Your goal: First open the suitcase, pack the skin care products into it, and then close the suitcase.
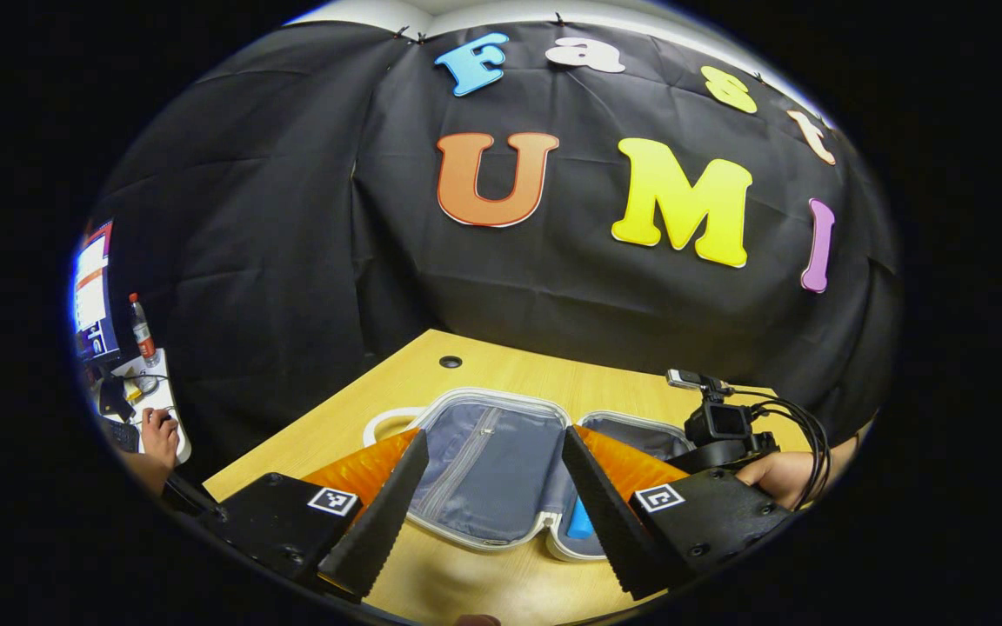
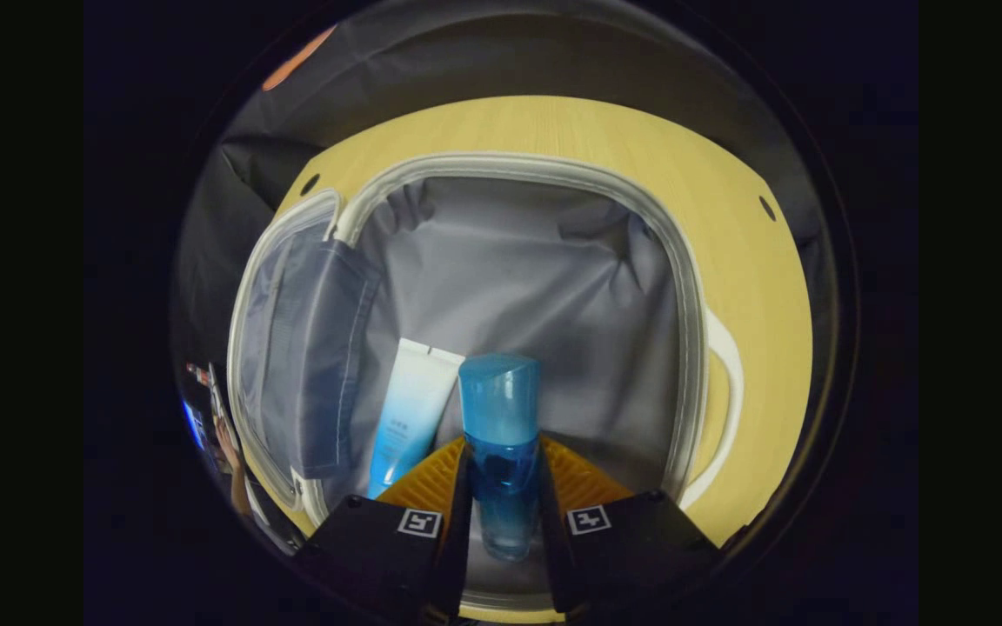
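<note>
The suitcase [image 1: 501, 396] lies open on the wooden table, showing its white rim and grey lining. In the left gripper view, my left gripper [image 1: 495, 435] hovers open just before it with nothing between its fingers. In the right gripper view, my right gripper [image 2: 502, 452] is shut on a clear blue bottle [image 2: 501, 409] with a blue cap, held over the grey lining inside the suitcase [image 2: 510, 163]. A white and blue tube [image 2: 410, 413] lies in the case just left of the bottle. A bit of blue [image 1: 581, 522] shows inside the case beside my left gripper's right finger.
The right gripper's camera [image 1: 718, 426] and the hand [image 1: 779, 474] holding it sit at the case's right side. The lid half with a grey pocket [image 2: 301, 348] lies to the left. The table [image 1: 466, 582] has a cable hole [image 1: 450, 362]. A desk with a monitor [image 1: 92, 296] and a person's hand [image 1: 157, 435] is far left.
</note>
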Available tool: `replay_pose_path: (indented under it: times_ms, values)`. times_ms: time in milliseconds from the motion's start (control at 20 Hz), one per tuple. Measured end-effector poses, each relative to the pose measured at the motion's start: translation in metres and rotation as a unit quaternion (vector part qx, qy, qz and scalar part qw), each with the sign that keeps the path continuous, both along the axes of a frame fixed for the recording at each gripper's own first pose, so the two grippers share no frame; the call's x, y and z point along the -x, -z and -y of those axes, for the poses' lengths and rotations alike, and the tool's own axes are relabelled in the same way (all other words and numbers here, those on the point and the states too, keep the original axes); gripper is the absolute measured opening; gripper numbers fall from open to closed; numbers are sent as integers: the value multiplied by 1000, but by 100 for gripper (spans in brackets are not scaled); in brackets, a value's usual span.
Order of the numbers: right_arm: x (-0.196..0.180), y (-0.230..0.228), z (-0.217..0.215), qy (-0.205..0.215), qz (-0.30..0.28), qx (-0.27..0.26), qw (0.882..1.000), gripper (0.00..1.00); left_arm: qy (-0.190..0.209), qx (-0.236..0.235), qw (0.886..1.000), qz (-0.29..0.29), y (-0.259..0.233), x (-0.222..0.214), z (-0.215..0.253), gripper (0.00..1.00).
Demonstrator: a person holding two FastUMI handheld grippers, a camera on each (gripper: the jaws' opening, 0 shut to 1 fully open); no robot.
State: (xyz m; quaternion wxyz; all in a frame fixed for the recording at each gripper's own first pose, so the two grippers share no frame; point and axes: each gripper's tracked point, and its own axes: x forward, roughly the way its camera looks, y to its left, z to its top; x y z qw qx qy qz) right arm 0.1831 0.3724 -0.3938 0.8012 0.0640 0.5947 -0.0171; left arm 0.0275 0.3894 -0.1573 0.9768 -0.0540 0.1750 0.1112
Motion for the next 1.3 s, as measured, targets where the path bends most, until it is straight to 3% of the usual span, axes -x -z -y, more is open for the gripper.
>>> replay_pose_path:
  times_ms: [300, 400, 500, 700, 900, 1100, 1200, 1300]
  values:
    - [-4, -9, -1, 3, 17, -18, 1000, 37, -5, -15, 1000, -5, -1, -4, -17, 99]
    - [0, -16, -2, -8, 22, -19, 1000, 63, -5, -20, 1000, -7, 0, -7, -25, 99]
    - [2, -27, -1, -22, 37, -17, 999, 73, -10, -19, 1000, -11, 4, -13, -38, 99]
    - [6, -67, 3, -64, 91, -14, 994, 77, -25, 7, 999, -30, 26, -23, -71, 99]
    - [10, -131, 13, -104, 186, -9, 977, 77, -36, 67, 997, -33, 49, -36, -110, 99]
    - [29, -202, 39, -127, 287, 25, 949, 79, -49, 147, 987, -51, 88, -48, -151, 99]
    - [43, -233, 51, -136, 327, 34, 934, 79, -52, 193, 978, -62, 119, -57, -167, 98]
    - [55, -258, 64, -142, 363, 45, 920, 79, -55, 259, 962, -65, 141, -71, -177, 98]
